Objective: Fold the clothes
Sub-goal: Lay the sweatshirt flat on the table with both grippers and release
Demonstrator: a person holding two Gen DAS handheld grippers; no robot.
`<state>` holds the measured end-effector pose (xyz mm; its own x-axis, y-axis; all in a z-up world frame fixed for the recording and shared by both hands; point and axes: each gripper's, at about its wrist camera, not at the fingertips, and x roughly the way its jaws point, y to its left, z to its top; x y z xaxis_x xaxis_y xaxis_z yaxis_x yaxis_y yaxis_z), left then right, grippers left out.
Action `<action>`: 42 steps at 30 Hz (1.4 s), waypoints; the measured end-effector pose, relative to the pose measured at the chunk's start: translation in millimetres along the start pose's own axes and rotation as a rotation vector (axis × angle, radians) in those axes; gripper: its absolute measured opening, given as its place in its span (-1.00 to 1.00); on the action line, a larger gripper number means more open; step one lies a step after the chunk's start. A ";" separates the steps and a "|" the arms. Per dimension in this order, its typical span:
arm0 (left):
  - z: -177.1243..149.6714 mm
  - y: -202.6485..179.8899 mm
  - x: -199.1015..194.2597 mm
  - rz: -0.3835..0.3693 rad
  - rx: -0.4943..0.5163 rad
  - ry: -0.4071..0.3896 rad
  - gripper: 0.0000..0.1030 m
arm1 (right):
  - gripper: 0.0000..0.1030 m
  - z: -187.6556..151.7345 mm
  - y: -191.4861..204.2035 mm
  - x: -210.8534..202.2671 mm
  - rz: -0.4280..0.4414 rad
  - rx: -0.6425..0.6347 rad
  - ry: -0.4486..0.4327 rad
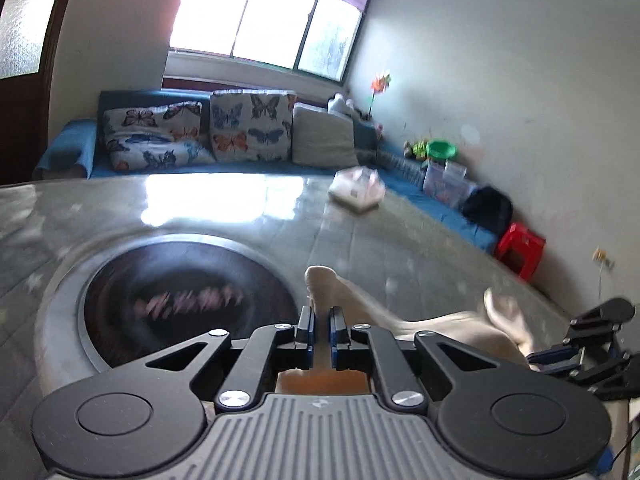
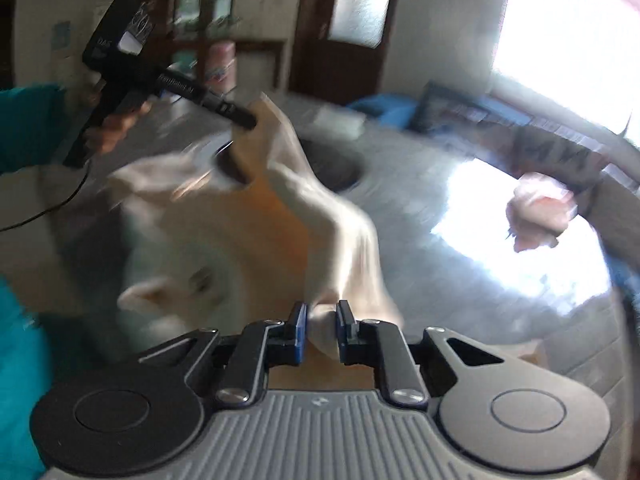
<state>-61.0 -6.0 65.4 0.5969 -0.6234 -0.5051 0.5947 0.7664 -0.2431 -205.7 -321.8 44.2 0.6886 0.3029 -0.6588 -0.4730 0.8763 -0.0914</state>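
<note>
Clearly stretched between two grips: cream garment [image 2: 256, 216], lifted above the grey table [image 1: 360, 216], long axis running from the left gripper [image 1: 321, 334] across to the right gripper [image 2: 322, 330]. Left gripper pinching a bunched corner of the cloth, the tip poking up past the blue-padded fingers [image 1: 306, 330]. Right gripper likewise clamped on a fold of the same cloth. Blurred throughout, so garment type hard to tell.

From the left wrist only: dark round recess [image 1: 188, 300] in the tabletop at left, blue sofa [image 1: 72, 148] with butterfly cushions [image 1: 250, 126] beyond, white pack [image 1: 356, 190] on the far table edge, red stool [image 1: 520, 250] by the wall at right.

From the right wrist only: teal sleeve [image 2: 28, 124] and hand [image 2: 116, 124] gripping the left tool's handle, cloth hanging in a slanted sheet from it, wooden door [image 2: 344, 28] behind, bright window glare on the table at right.
</note>
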 end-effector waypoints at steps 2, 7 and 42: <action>-11.0 5.2 -4.6 0.011 -0.004 0.036 -0.84 | -0.66 -4.1 5.1 -1.4 0.043 0.016 0.031; -30.1 12.1 -10.7 0.037 0.008 0.090 -0.79 | -0.53 -4.7 2.1 -7.7 0.068 0.115 0.048; 52.4 28.8 64.0 0.183 0.119 -0.002 -0.86 | -0.91 114.7 -128.3 104.6 -0.260 0.227 0.031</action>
<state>22.5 -32.0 69.4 0.7018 -0.4757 -0.5303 0.5354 0.8432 -0.0478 -9.9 -359.6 72.6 0.7514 0.0506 -0.6579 -0.1477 0.9847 -0.0929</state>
